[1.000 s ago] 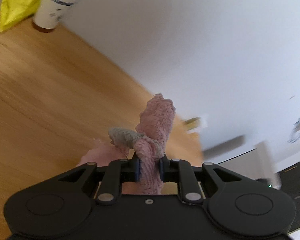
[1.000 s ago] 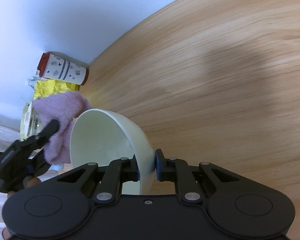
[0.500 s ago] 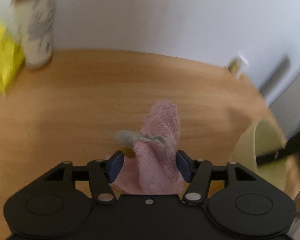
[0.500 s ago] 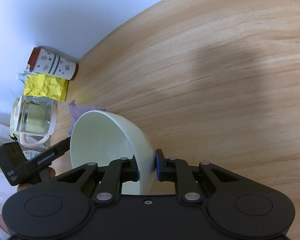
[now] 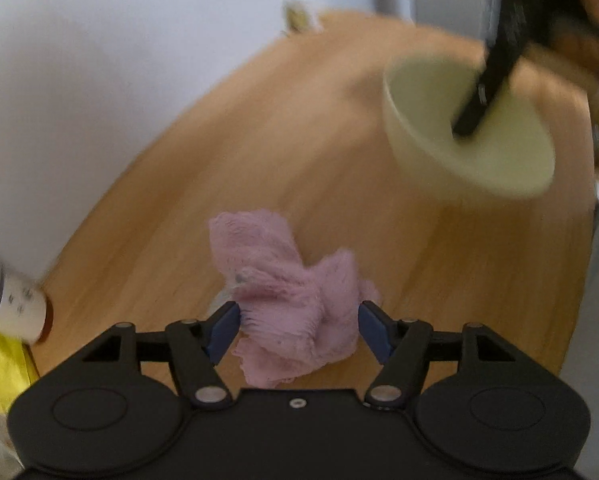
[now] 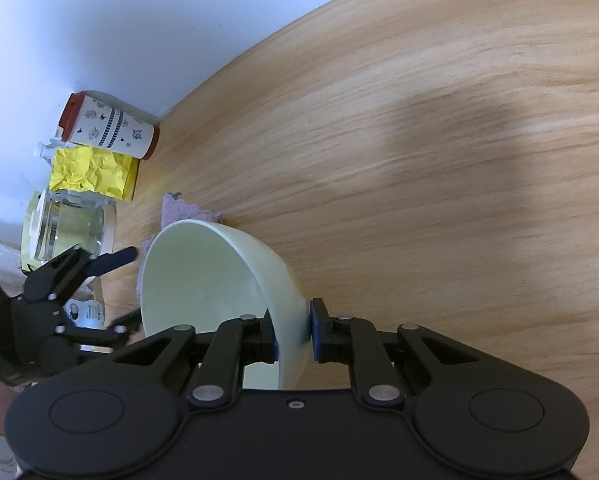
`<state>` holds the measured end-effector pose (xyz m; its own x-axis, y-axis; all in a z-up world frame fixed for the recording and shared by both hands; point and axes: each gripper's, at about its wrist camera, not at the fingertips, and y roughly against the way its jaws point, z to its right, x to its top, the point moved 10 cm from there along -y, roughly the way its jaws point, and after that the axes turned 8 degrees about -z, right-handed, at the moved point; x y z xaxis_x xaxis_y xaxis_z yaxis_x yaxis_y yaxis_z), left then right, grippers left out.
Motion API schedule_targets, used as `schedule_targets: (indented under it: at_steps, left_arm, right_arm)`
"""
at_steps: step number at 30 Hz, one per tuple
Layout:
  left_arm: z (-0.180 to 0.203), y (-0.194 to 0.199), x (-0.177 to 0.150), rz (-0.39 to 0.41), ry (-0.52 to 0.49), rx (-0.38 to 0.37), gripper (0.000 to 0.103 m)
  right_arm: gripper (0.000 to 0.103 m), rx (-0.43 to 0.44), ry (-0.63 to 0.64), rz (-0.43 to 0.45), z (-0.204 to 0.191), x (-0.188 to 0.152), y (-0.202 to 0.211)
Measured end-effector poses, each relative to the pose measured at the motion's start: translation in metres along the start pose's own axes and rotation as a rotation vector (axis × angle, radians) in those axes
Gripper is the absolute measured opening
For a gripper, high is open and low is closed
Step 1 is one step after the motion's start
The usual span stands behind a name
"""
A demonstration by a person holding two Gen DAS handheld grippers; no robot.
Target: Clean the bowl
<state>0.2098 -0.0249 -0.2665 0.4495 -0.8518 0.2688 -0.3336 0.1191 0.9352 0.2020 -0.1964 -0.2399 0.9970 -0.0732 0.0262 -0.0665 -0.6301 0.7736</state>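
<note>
Pale-green bowl (image 6: 203, 272) tipped sideways (mouth leftward) | right hand-held gripper (image 6: 293, 334) pinches rim | left hand-held gripper (image 5: 297, 330) just opened, cloth (image 5: 291, 300) loose

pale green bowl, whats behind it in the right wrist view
A crumpled pink cloth lies on the wooden table behind the pale green bowl; only its top edge shows, the bowl covers the rest.

Round table (image 6: 419, 140) of pale wood, smooth with a fine straight grain and a low satin sheen. Pale green bowl (image 6: 203, 276), smooth and glossy, ceramic by its look. Pink cloth (image 5: 291, 304), fluffy matt terry with frayed edges. Crumpled yellow bag (image 6: 91, 174), shiny foil. Clear glass jug (image 6: 65, 232). Matt black plastic gripper bodies.
</note>
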Motion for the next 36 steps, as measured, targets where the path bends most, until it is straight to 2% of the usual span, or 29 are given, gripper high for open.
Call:
schedule_targets:
  at_steps: [1,5,9,11,16,21,24,26,29,31,36]
  left_arm:
    - [-0.001,-0.006,0.0,-0.008,0.003,-0.006,0.063]
    - [-0.001,-0.021,0.004,-0.014,-0.008,-0.014,0.036]
    - [0.004,-0.027,0.007,-0.007,-0.039,0.002,0.027]
    - [0.006,-0.026,0.009,0.01,-0.04,0.019,0.019]
    - [0.0,-0.019,0.009,0.037,0.077,0.004,0.015]
    - [-0.01,0.014,0.011,0.145,0.268,-0.045,0.015]
    - [-0.011,0.035,0.01,0.22,0.433,-0.142,0.014]
    - [-0.007,0.047,0.013,0.286,0.496,-0.218,0.014]
    - [0.005,0.066,0.015,0.355,0.48,-0.279,0.014]
    - [0.013,0.077,0.016,0.379,0.462,-0.305,0.014]
    - [0.02,0.1,0.014,0.432,0.416,-0.374,0.014]
  right_arm:
    - [0.017,0.0,-0.003,0.001,0.0,0.0,0.0]
    - [0.017,-0.007,-0.02,0.008,0.003,0.0,0.002]
    - [0.017,-0.006,-0.032,0.015,0.004,0.0,0.003]
    - [0.017,-0.005,-0.039,0.018,0.005,0.0,0.003]
    - [0.017,-0.007,-0.049,0.028,0.004,0.001,0.004]
    - [0.017,0.027,-0.065,0.034,0.002,0.003,0.006]
    - [0.017,0.093,-0.097,0.044,0.0,0.005,0.01]
    - [0.017,0.123,-0.106,0.052,-0.003,0.007,0.012]
    - [0.017,0.148,-0.111,0.064,-0.006,0.009,0.015]
    - [0.017,0.182,-0.12,0.073,-0.009,0.012,0.018]
    - [0.017,0.202,-0.104,0.072,-0.017,0.015,0.023]
